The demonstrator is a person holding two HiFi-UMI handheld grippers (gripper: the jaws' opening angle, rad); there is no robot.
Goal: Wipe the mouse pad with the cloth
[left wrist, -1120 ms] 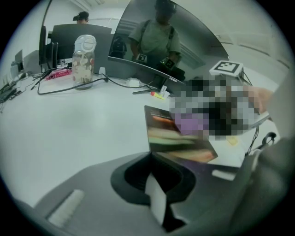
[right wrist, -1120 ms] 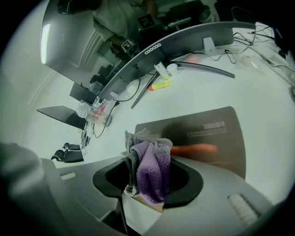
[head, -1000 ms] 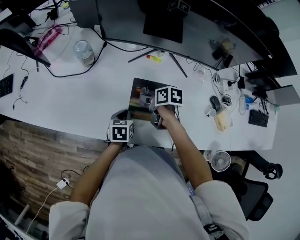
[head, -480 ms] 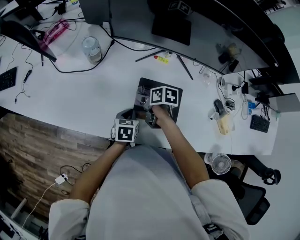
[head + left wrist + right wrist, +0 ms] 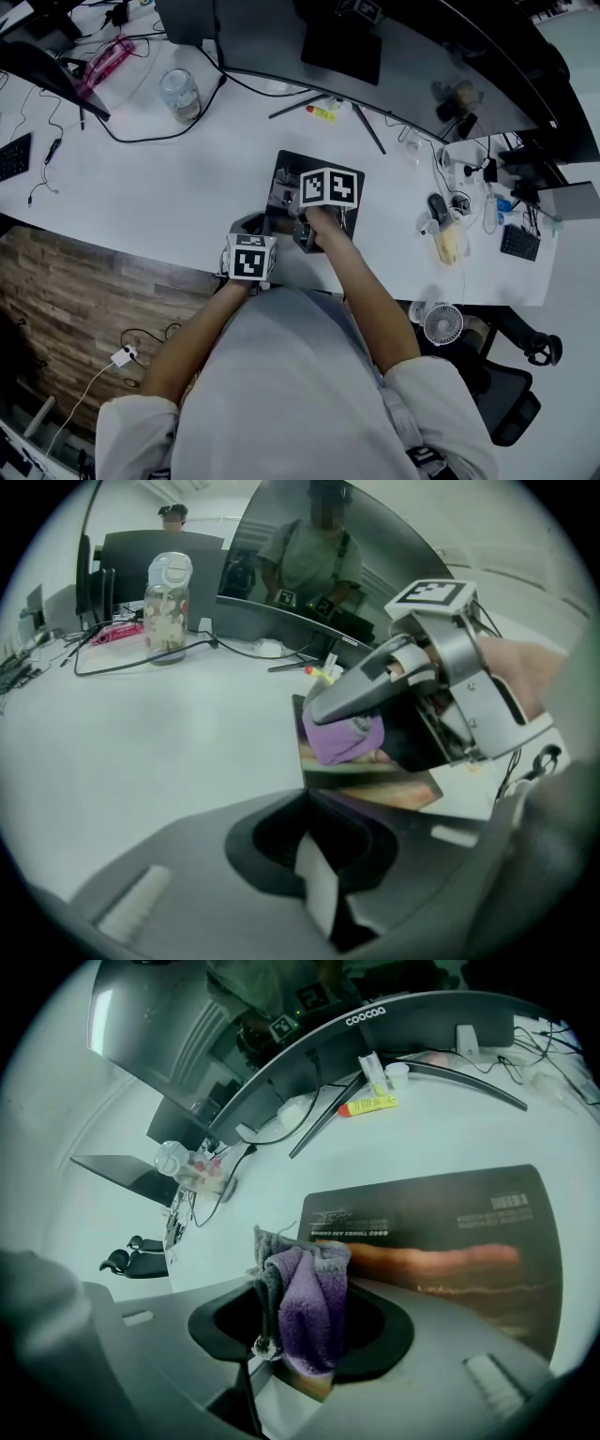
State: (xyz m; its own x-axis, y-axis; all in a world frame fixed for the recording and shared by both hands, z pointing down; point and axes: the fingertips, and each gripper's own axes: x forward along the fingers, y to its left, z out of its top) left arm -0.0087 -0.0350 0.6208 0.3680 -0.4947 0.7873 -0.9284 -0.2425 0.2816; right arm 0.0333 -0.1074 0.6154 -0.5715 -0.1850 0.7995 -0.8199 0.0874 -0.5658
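Note:
A dark mouse pad [image 5: 282,170] [image 5: 441,1232] [image 5: 375,791] lies on the white desk [image 5: 178,192] in front of me. My right gripper [image 5: 287,200] [image 5: 300,1327] [image 5: 352,733] is over the pad, shut on a purple and grey cloth [image 5: 311,1305] [image 5: 345,740]. The cloth hangs from the jaws onto the pad's near left part. My left gripper [image 5: 248,226] [image 5: 323,894] rests low at the desk's front, just beside the pad's near left corner. Its jaws look shut with nothing between them.
A curved monitor [image 5: 375,56] [image 5: 309,1044] stands behind the pad on thin legs. A yellow and red tube [image 5: 323,114] [image 5: 368,1103] lies under it. A clear jar [image 5: 178,94] [image 5: 167,607] and black cables [image 5: 141,141] are at the left. A mouse [image 5: 438,208] and clutter sit right.
The right gripper has slid a little to the left over the pad with the cloth in it. The left gripper has stayed by the pad's corner.

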